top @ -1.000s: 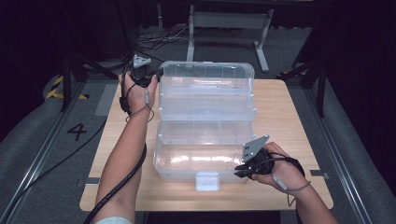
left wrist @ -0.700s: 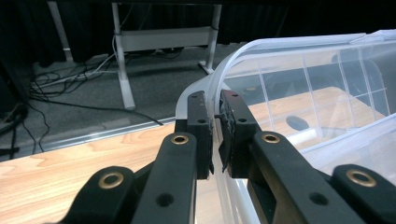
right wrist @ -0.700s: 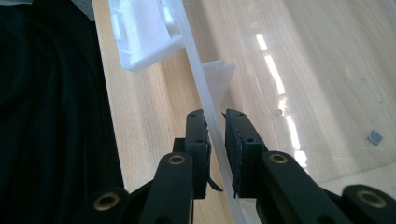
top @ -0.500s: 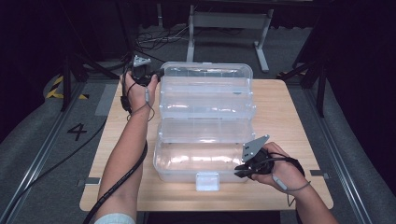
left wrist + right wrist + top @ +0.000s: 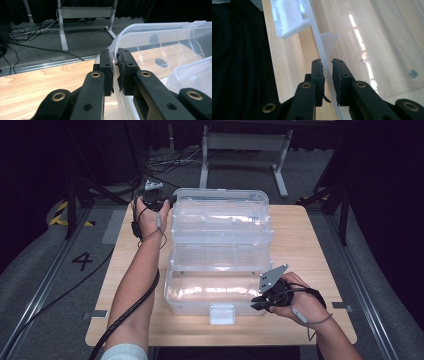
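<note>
The clear box [image 5: 220, 255] sits opened out mid-table. The left gripper [image 5: 115, 72] pinches its far rim; the right gripper [image 5: 327, 75] pinches its near rim. Likely next: fold both halves together evenly.

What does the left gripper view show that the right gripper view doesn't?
Left gripper view: the left gripper closed on the clear box's rounded far rim, with floor cables and a metal stand behind. Right gripper view: the right gripper pinching the box's near edge beside its white latch. Both: the clear box and the wooden table.
</note>
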